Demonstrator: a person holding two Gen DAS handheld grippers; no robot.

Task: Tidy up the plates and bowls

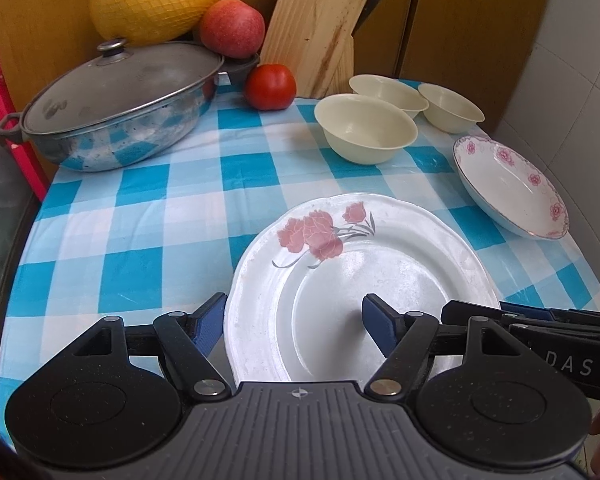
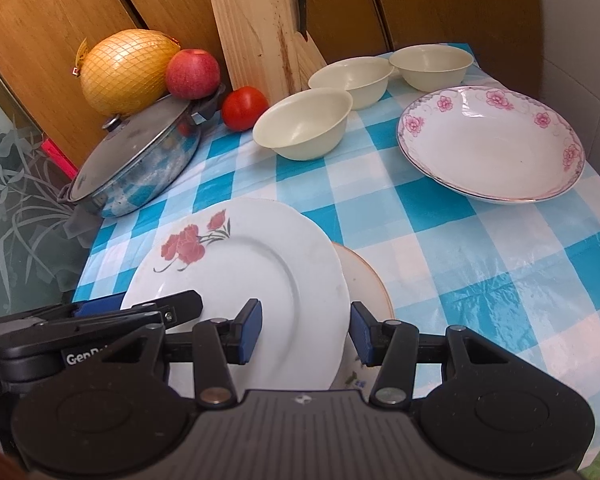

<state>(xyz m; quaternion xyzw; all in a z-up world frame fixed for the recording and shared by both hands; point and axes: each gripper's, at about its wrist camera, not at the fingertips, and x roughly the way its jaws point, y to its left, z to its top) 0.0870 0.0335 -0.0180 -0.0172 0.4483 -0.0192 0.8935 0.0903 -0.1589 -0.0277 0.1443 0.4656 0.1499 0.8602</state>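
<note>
White porcelain is sitting at the centre of things: the flowered plate (image 2: 244, 280) is lying on top of a second plate (image 2: 370, 292), whose tan-edged rim is peeking out on the side toward the pink-rimmed dish (image 2: 492, 144). Beyond the flowered plate, 3 cream bowls (image 2: 304, 124) are standing apart on the checked cloth (image 2: 480, 248), just in front of the knife block (image 2: 260, 36).

The left gripper (image 1: 294, 320) is hanging released, its blue pads straddling the flowered plate's near rim; 1 pad is beside the rim, the other over the plate's well. The right gripper (image 2: 306, 332) is likewise unclenched, bracketing the flowered plate's opposite edge. Neither is grasping anything.

The step in hand is probably seating or squaring this stack. Doing it well is meaning keeping the plate level, nudging it until both rims are lining up, and avoiding pinching only the thin lip, since glazed porcelain is likely slipping easily.
</note>
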